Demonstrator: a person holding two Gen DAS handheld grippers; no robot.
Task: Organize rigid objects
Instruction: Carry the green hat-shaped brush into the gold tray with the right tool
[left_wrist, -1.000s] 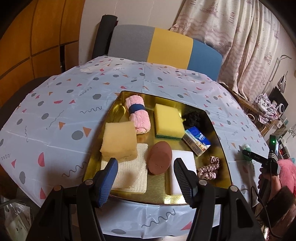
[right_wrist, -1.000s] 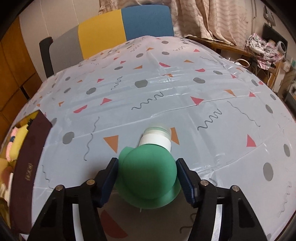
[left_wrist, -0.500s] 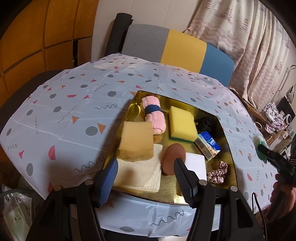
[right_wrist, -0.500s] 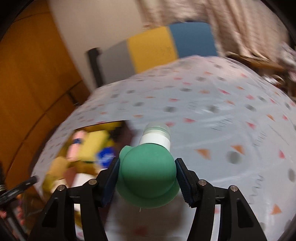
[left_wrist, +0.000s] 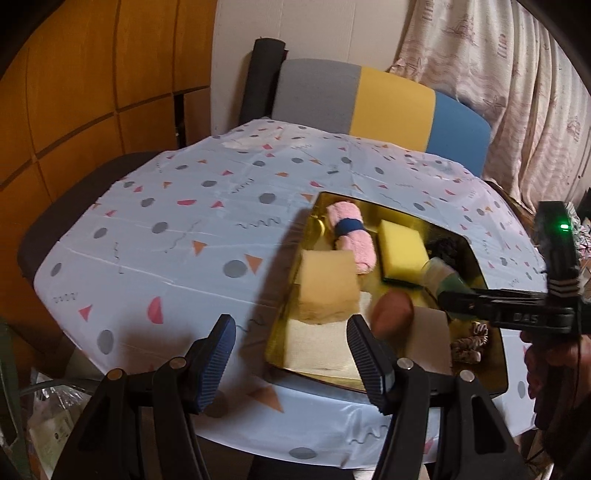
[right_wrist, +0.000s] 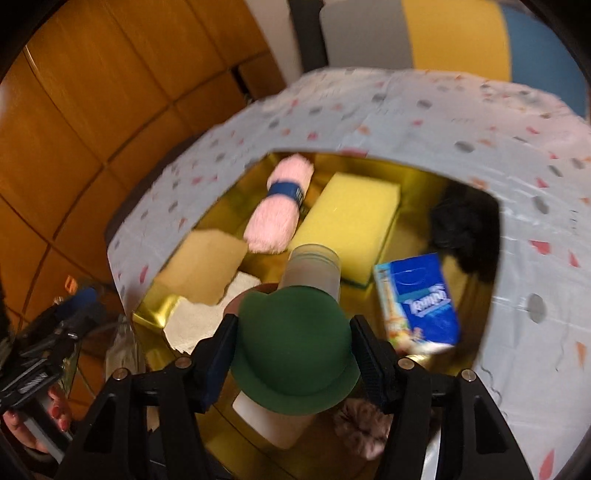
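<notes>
Full tray, open cloth

We see the gold tray (left_wrist: 484, 369) packed with sponges and cloths; the tablecloth (left_wrist: 177, 251) to its left lies bare.

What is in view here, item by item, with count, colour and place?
tray: 1, gold, on table
tablecloth: 1, pale, patterned
rolled towel: 1, pink, blue band, tray's far end
sponges: 2, yellow, tan, in tray
tissue pack: 1, blue, tray's right side
scrunchie: 1, pinkish, tray's near right corner
green-capped bottle: 1, above tray
chair: 1, grey, yellow, blue
left tongs: open, empty
right tongs: clamping bottle
</notes>
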